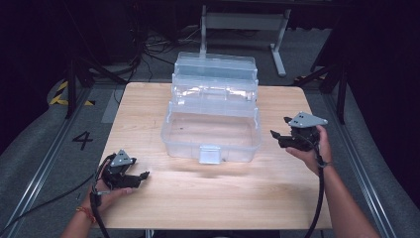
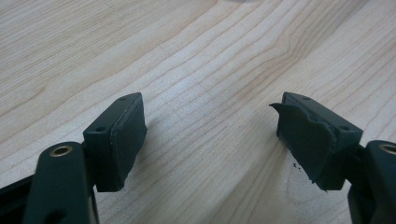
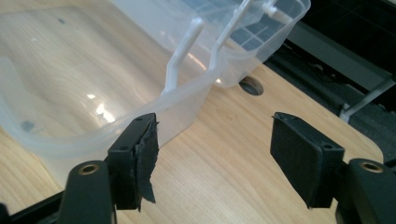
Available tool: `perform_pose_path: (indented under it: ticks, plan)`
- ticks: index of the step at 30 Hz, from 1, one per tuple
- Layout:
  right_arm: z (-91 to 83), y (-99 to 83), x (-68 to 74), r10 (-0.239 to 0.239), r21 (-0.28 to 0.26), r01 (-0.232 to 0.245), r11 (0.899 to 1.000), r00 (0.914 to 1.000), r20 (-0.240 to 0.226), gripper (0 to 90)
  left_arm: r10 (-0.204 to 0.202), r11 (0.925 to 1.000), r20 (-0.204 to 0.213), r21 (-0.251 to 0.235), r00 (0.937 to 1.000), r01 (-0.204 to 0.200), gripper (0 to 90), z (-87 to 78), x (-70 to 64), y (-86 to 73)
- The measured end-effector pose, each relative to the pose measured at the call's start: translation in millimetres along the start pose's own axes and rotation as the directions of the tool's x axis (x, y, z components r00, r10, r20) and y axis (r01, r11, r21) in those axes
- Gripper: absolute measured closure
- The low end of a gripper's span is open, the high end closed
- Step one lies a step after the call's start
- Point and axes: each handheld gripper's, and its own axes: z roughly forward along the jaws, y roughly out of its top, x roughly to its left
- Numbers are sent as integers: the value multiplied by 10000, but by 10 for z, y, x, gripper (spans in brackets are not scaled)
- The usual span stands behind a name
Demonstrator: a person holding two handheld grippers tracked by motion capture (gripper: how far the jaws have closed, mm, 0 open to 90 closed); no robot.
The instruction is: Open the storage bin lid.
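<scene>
A clear plastic box (image 1: 210, 131) sat open in the middle of the wooden desk (image 1: 218, 198), toward its far half. Its tiered trays (image 1: 214, 84) were folded up and back behind the deep bottom bin, stepping toward the far edge. A latch tab (image 1: 209, 154) hung on the front wall facing the person. The bottom bin looked empty apart from small dark specks.

Left gripper (image 1: 141, 178) was held low at the near left corner of the desk, well apart from the box, pointing right across the bare wood. In the left gripper view its fingers (image 2: 116, 140) stood wide, nothing between them, just wood grain under them. The pad on the right-side finger looked torn and ragged at the edge.

Right gripper (image 1: 278, 130) was held up at the right side of the desk, just beside the box's right end, pointing left toward it. Grey plate (image 1: 307, 119) on top. In the right gripper view its fingers (image 3: 299, 154) were also wide and holding nothing; the box (image 3: 93, 93) rim curved past just beyond the left-side finger, near but whether touching could not be told. White tray arms (image 3: 182, 56) rose from the box wall. A round hole (image 3: 251, 86) in the desk showed just past the box corner.

Cables trailed from both grippers back toward the person's forearms. Floor beside the desk had a "4" marking (image 1: 82, 139).
</scene>
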Motion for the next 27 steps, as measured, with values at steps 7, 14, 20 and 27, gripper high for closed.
perform_pose_path:
  ticks: [7,14,20,27]
  plan:
    - [16,-204,130,-320,417,316,9986,9995,86,262,43,10000,-116,-8,9999,-43,243,-3,0,2]
    - [-35,-512,175,119,631,-125,9979,9999,95,243,34,10000,-151,-10,9999,-34,243,-5,-3,0]
    - [-82,-850,219,572,1066,-570,9927,9984,15,224,-21,10000,-181,-5,9998,20,240,-2,-6,2]
    - [-189,-1197,209,1511,1289,-1493,9803,9885,-40,211,-158,9999,-208,39,9997,159,232,-1,-16,3]
